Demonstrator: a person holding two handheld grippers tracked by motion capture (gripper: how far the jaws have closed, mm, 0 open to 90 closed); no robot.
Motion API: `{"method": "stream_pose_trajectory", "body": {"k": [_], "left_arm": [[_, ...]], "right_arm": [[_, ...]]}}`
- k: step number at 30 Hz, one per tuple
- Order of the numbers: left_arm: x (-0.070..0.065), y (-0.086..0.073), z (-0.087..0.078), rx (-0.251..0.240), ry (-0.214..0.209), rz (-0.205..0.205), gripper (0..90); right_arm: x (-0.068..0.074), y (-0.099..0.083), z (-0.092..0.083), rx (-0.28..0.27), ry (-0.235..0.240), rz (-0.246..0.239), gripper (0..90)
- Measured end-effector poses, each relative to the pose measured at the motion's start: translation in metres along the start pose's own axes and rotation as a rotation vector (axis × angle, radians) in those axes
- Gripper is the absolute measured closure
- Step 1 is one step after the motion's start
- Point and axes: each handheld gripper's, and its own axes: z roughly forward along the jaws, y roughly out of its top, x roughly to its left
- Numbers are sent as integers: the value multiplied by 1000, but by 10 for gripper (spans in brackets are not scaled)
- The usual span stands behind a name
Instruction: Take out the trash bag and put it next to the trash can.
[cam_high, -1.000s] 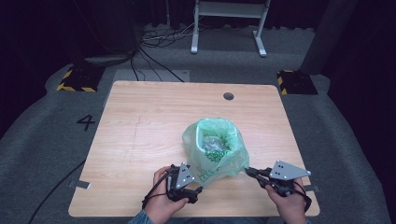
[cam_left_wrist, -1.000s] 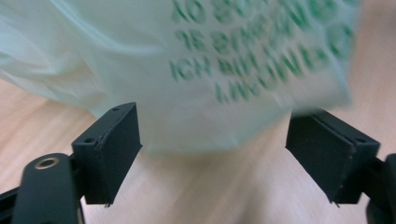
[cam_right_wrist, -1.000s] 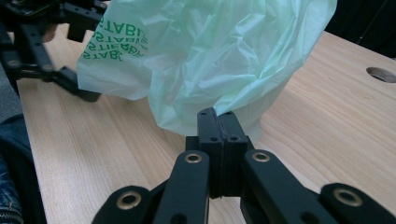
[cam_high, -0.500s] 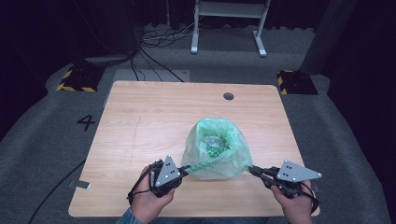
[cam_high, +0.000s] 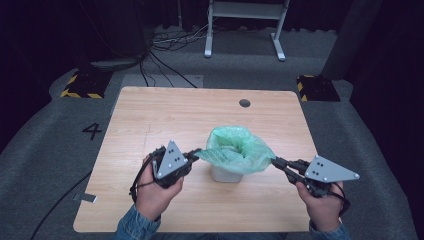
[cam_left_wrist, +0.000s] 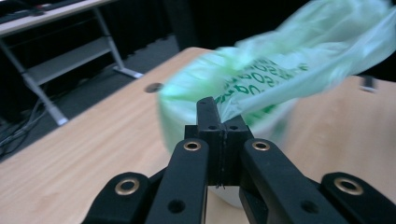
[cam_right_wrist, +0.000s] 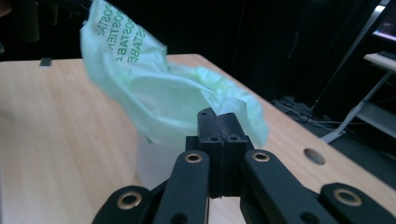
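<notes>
Bag (cam_high: 235, 150), thin green plastic, sits in a small white bin (cam_high: 226, 174) around the middle of the surface (cam_high: 150, 115), its rim stretched out sideways. Left tool (cam_high: 196, 152) pinches the left edge, right tool (cam_high: 274, 161) pinches the right edge, both sets of jaws pressed together on the plastic.

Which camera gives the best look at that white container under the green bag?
The high view: the white container stands whole below the green bag, on the wooden table. The right gripper view shows a blurred side wall; the left gripper view shows a sliver beside the tongs.
</notes>
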Motion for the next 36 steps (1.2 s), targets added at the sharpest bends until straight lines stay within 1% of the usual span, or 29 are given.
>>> {"method": "stream_pose_trajectory", "body": {"k": [2,5,6,7,8,9,11,12,13,15,17,18,20,21,22,23,24,26,31,33,34,35,36], "left_arm": [[15,-1,14,9,1,-45,884],[29,-7,37,47,23,-71,884],[33,-10,44,60,27,-79,884],[37,-13,51,69,23,-95,882],[40,-15,58,70,8,-123,875],[45,-18,65,73,-5,-143,864],[50,-25,78,93,-2,-185,862],[52,-28,84,108,-6,-196,865],[53,-31,89,124,-20,-208,866],[52,-36,96,157,-38,-213,868],[49,-39,102,177,-59,-208,874],[47,-41,105,193,-67,-197,875],[44,-45,109,228,-96,-195,875],[43,-48,111,241,-100,-193,875],[42,-50,112,254,-101,-196,880],[41,-52,114,258,-103,-204,885],[41,-54,114,272,-110,-210,890],[39,-55,116,279,-125,-212,894],[30,-53,115,300,-157,-156,898],[28,-52,112,307,-154,-145,898],[28,-52,108,304,-142,-153,897],[30,-54,104,294,-123,-179,890],[33,-55,99,267,-88,-191,804]], "right_arm": [[-11,3,10,-22,18,22,900],[-28,3,30,0,-2,39,900],[-34,2,37,12,-9,45,900],[-39,0,45,27,-13,55,900],[-44,-2,53,43,-13,61,900],[-49,-6,62,54,-1,75,900],[-59,-15,79,85,12,109,900],[-63,-20,87,107,13,122,900],[-66,-25,94,131,11,132,900],[-71,-36,105,173,10,162,900],[-72,-44,112,204,20,181,900],[-71,-48,115,215,29,184,900],[-67,-52,118,233,50,179,900],[-64,-54,120,238,64,175,900],[-62,-56,121,244,77,177,900],[-60,-57,123,253,85,171,900],[-58,-59,124,262,88,168,900],[-56,-61,125,267,97,166,900],[-54,-65,121,259,101,171,900],[-54,-66,118,254,99,174,892],[-53,-66,116,258,91,173,853],[-52,-66,112,263,69,158,798],[-52,-66,108,252,51,148,728]]}}
